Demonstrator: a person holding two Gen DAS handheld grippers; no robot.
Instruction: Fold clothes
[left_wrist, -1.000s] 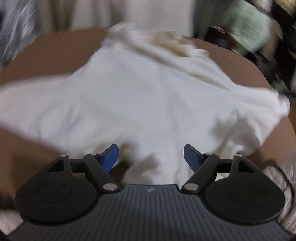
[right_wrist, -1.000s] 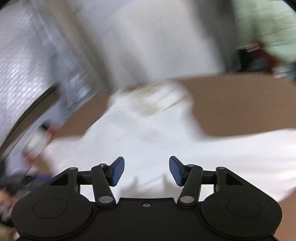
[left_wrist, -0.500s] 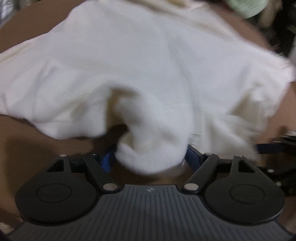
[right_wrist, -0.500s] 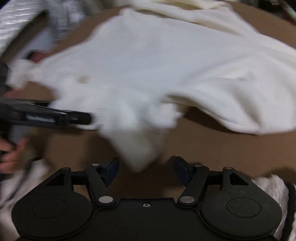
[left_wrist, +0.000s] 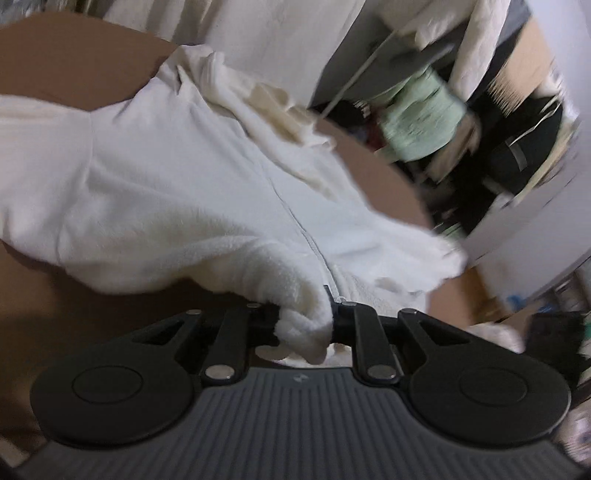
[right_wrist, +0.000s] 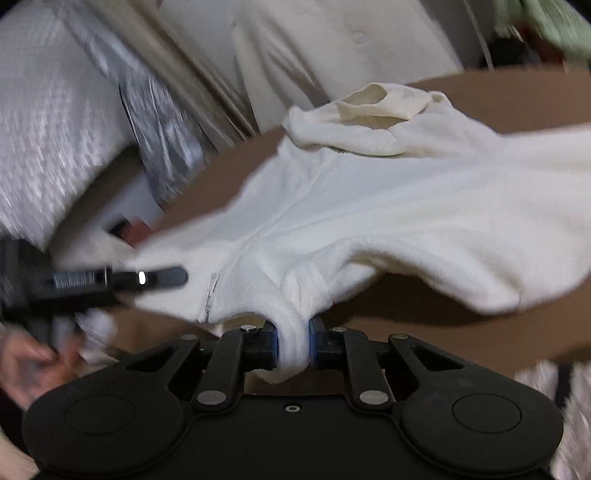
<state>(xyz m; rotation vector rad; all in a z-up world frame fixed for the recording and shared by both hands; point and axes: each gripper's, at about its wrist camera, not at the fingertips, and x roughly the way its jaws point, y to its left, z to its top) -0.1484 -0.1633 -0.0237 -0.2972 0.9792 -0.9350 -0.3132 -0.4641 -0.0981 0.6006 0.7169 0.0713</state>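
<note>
Left tongs (left_wrist: 303, 321) clamped narrow on a bunched hem of the fleece (left_wrist: 177, 192); pads buried in the pile, so not visible there. Right tongs (right_wrist: 292, 345) likewise pinched tight on a fold of the same fleece (right_wrist: 388, 214), blue pads (right_wrist: 272, 341) just showing either side of the cloth. Fleece spread across the brown table (left_wrist: 55, 55), hem lifted at 6 o'clock in both views, body running away toward 12.

Hard to make out: heavy motion blur at the edges of both views. Sleeve at 9 o'clock in the left view cut off by the frame. Sleeve at 3 o'clock in the right view likewise cut off. Clutter at 2 o'clock in the left view smeared; only a pale green cloth (left_wrist: 421, 122) readable among dark shapes.

Zip (left_wrist: 295, 221) running from 6 toward 11 o'clock in the left view; seen again in the right view with its pull (right_wrist: 211, 291) near 8 o'clock.

Only in the right view: hood (right_wrist: 373, 118) lying open at 12 o'clock, cream lining up; left tongs seen side-on (right_wrist: 147, 277) at 9 o'clock, blurred, touching the hem, with a hand (right_wrist: 29, 365) below them at 8. Only in the left view: far table edge curving at 2 o'clock.
</note>
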